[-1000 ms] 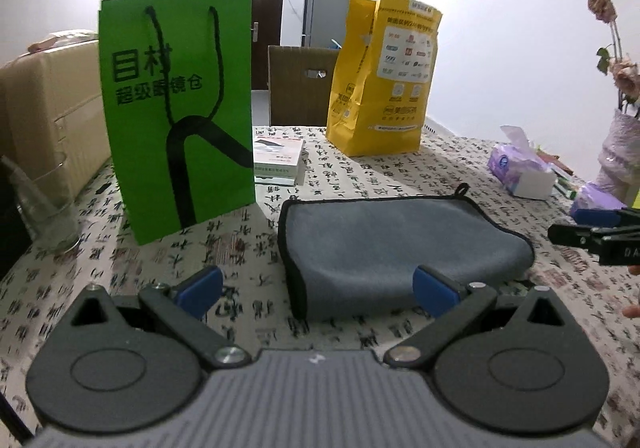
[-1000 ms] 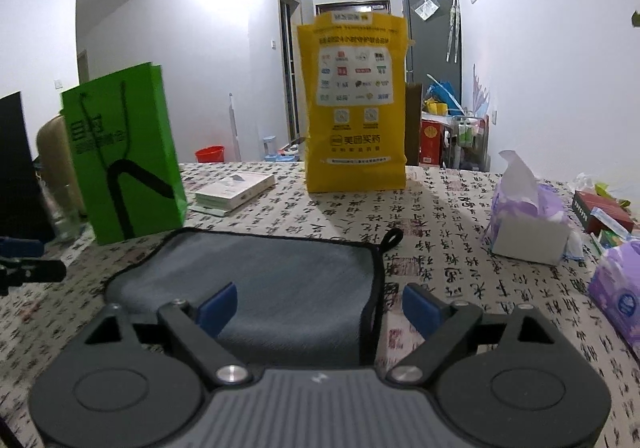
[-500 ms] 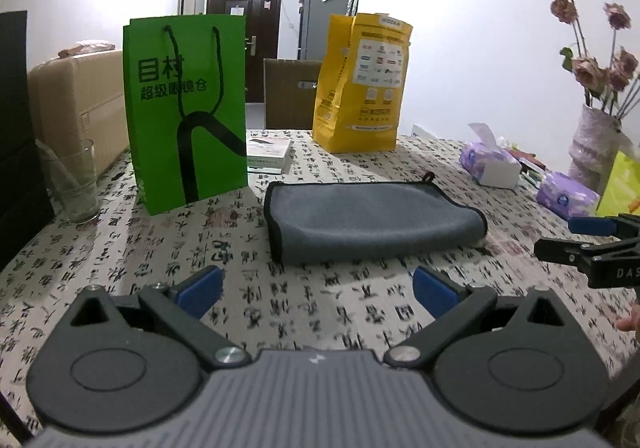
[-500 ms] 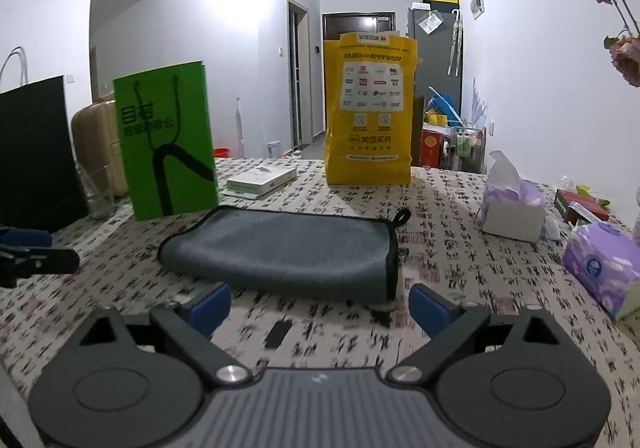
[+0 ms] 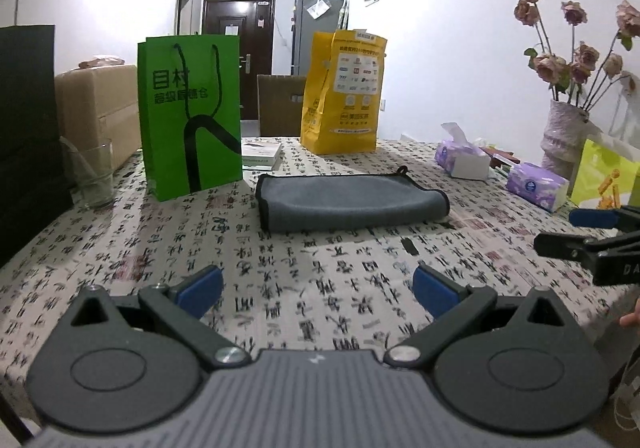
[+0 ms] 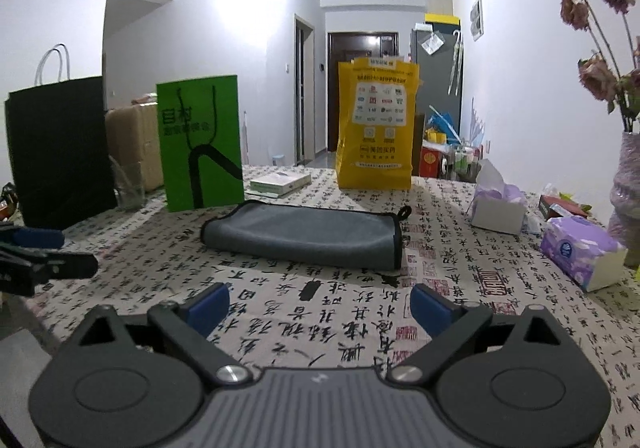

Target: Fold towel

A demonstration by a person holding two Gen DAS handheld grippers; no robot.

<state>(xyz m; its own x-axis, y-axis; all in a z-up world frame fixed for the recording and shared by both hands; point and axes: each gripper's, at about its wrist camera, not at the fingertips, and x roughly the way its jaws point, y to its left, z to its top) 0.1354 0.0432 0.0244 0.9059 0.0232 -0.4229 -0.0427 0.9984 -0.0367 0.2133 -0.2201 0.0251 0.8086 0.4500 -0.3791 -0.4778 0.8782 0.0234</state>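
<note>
A grey towel with black trim lies folded flat in the middle of the table with the calligraphy-print cloth; it also shows in the right wrist view. My left gripper is open and empty, held well back from the towel near the front edge. My right gripper is open and empty, also well back from the towel. Each gripper shows at the edge of the other's view, the right one and the left one.
A green paper bag, a yellow bag, a small box and a glass stand behind the towel. Tissue packs and a vase of dried flowers are on the right. A black bag stands at the left.
Both grippers have pulled back and up from the towel, which now lies farther away. The towel stays folded on the table. Both stay open.
</note>
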